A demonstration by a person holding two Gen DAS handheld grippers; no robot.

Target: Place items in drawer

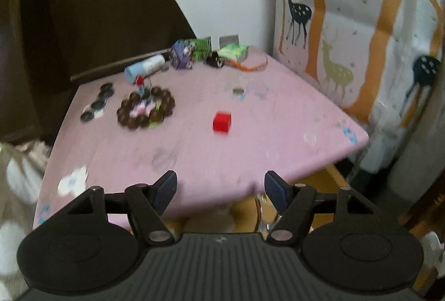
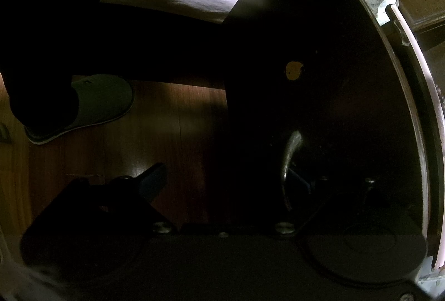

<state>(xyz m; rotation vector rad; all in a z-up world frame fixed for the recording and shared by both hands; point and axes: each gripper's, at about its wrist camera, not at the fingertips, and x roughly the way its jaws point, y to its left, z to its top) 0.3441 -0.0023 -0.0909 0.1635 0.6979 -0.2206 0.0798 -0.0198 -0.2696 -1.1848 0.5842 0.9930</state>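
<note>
1. The left gripper (image 1: pixel 220 191) hovers at 6 o'clock in its own view, above the near edge of a pink table (image 1: pixel 194 150). Its dark blue fingertips are spread wide with nothing between them.
2. A small red block (image 1: pixel 222 121) sits alone on the table at about 12 o'clock from the left gripper, well apart from it. It looks matte, hard and square-edged.
3. At 10 o'clock lies a ring of glossy brown beads (image 1: pixel 146 109), with a row of dark round discs (image 1: pixel 97 106) just beyond at 9 o'clock.
4. Toward the far edge at 11 to 12 o'clock lie a pale blue tube (image 1: pixel 144 68) on its side, a purple and green printed box (image 1: pixel 190 52) and a green packet (image 1: pixel 233 52).
5. A wooden compartment (image 1: pixel 314 184), probably the open drawer, shows under the table edge at 5 o'clock of the left view.
6. The right gripper (image 2: pixel 225 181) is in deep shadow beside a dark cabinet panel (image 2: pixel 319 95). A curved metal handle (image 2: pixel 289 159) lies between its spread fingers, which do not visibly pinch it. One finger is mostly hidden.
7. A grey slipper (image 2: pixel 94 103) rests on the wood floor at 9 o'clock.
8. Risks, as judgement: the left view is blurred, so a hurried grasp could nudge the smooth block away across the table. The rounded handle may slip from the pads if the right gripper pulls before closing.
</note>
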